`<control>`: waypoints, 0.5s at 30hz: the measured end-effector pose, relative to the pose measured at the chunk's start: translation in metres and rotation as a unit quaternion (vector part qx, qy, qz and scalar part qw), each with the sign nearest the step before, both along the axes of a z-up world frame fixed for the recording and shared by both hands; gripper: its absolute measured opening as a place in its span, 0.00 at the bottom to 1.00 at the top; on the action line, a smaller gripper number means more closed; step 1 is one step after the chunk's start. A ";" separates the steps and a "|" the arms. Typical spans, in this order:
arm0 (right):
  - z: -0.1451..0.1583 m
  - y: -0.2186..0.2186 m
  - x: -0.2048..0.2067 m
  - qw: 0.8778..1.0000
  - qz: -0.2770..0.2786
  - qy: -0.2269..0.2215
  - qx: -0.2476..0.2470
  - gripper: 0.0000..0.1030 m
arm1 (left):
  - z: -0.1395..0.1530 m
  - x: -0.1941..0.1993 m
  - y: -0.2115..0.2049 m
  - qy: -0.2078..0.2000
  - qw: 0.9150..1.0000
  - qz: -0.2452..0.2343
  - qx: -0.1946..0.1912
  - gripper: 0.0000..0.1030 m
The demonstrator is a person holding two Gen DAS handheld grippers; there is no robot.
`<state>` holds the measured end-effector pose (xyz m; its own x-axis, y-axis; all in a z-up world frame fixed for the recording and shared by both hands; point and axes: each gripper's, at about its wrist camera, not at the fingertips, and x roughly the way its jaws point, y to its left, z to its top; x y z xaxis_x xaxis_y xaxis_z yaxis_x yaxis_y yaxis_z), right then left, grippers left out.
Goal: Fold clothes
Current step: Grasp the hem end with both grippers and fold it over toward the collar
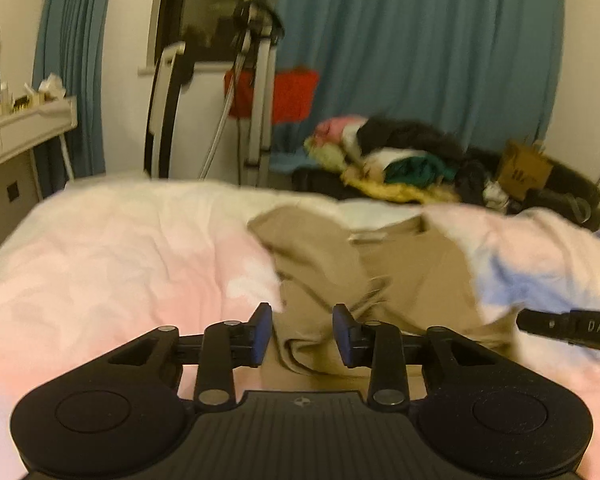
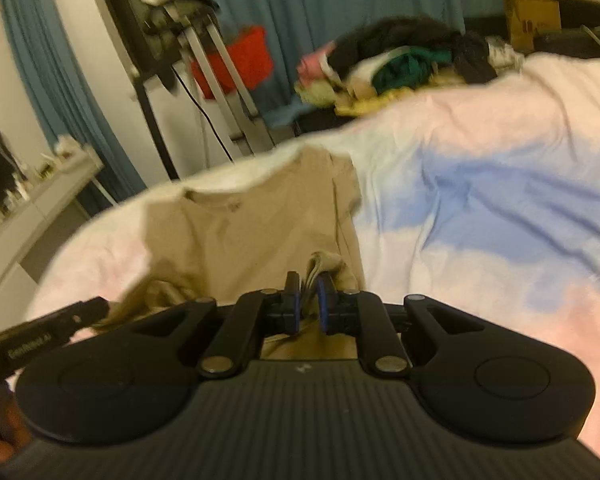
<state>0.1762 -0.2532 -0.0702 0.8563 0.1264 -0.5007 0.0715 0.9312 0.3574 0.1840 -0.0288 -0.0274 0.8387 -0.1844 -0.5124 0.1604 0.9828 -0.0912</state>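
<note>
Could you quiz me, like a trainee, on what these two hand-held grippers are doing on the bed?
1. True or false: the right hand-held gripper is pinching a fold of the tan T-shirt.
2. The left hand-held gripper is: A) open above the shirt, B) shut on the bedspread, C) out of view.
3. Fill in: beyond the bed lies a pile of ____.

Key: 1 true; 2 A; 3 clothes.
</note>
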 end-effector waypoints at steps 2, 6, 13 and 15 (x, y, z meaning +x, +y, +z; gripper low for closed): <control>0.022 0.001 -0.028 1.000 -0.011 -0.028 -0.004 0.13 | 0.018 -0.025 -0.002 -0.012 1.000 -0.009 0.001 0.42; 0.054 0.006 -0.075 0.998 -0.003 -0.064 -0.017 0.39 | 0.045 -0.068 -0.002 -0.044 0.999 -0.023 0.008 0.54; 0.080 0.019 -0.133 0.992 0.018 -0.120 -0.024 0.87 | 0.059 -0.124 0.012 -0.076 0.997 -0.025 -0.009 0.98; 0.077 0.022 -0.143 0.992 0.012 -0.123 -0.027 0.87 | 0.063 -0.140 0.017 -0.085 0.996 -0.026 -0.013 1.00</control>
